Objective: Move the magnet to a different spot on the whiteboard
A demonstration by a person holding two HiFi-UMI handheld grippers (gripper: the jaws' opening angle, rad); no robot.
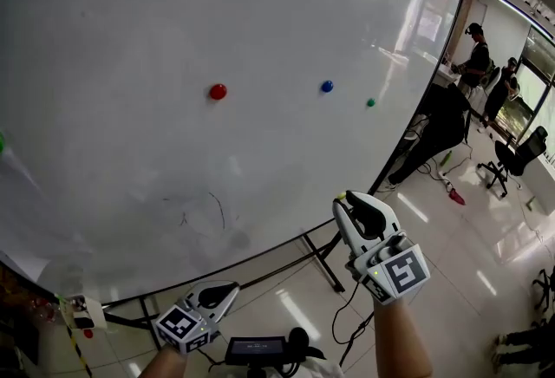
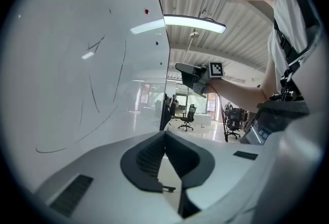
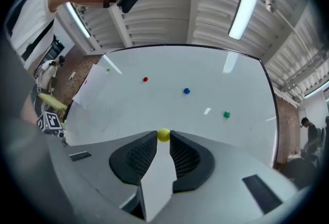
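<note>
A small yellow magnet [image 3: 163, 135] is pinched between the tips of my right gripper [image 3: 163, 136], which is shut on it. In the head view that gripper [image 1: 345, 199] hangs below the whiteboard's [image 1: 173, 21] lower right edge, clear of the board, with the magnet [image 1: 341, 195] at its tip. On the board sit a red magnet [image 1: 218, 91], a blue magnet [image 1: 327, 86] and a green magnet [image 1: 370, 102]. My left gripper [image 1: 227, 291] is low beside the board's bottom edge. Its jaws meet at the tips [image 2: 165, 133] with nothing between them.
Faint pen marks [image 1: 217, 210] cross the board's lower part. The board's black stand legs [image 1: 323, 257] and cables [image 1: 351, 316] lie on the shiny floor. Two people [image 1: 475, 55] and an office chair [image 1: 517, 158] are at the far right. Another green magnet [image 1: 1, 142] sits at the left edge.
</note>
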